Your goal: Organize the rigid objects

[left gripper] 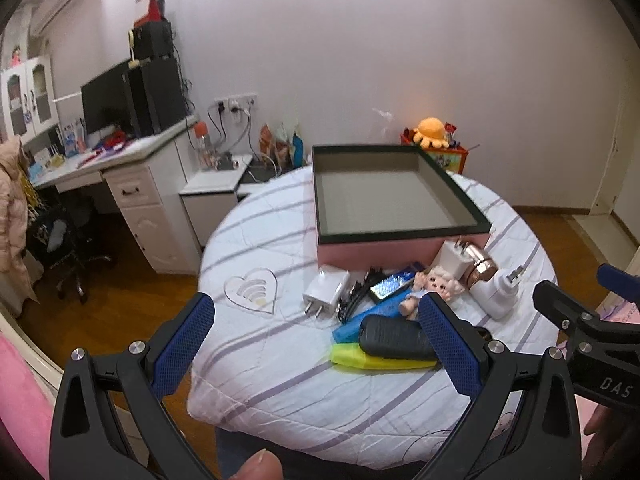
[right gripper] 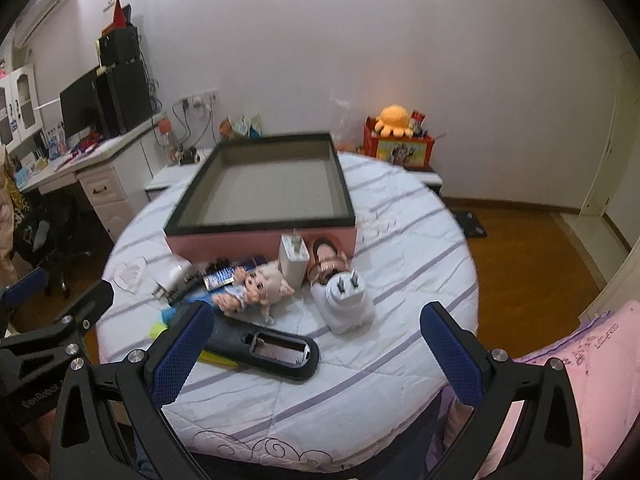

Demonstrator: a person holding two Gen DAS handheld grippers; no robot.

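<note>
Both the left gripper [left gripper: 316, 336] and right gripper [right gripper: 316, 344] hang spread and empty over the table [right gripper: 400, 248] — the black remote [right gripper: 266, 350], lying before the pink box [right gripper: 260, 242], looks light, stiff, slick — pinch its long sides.

The box [right gripper: 260, 196] sits at frame centre on the round desk [right gripper: 400, 240]. Just in front of it the doll [right gripper: 260, 284], chargers [right gripper: 346, 300] and remote [right gripper: 272, 350] cluster, lower centre.
</note>
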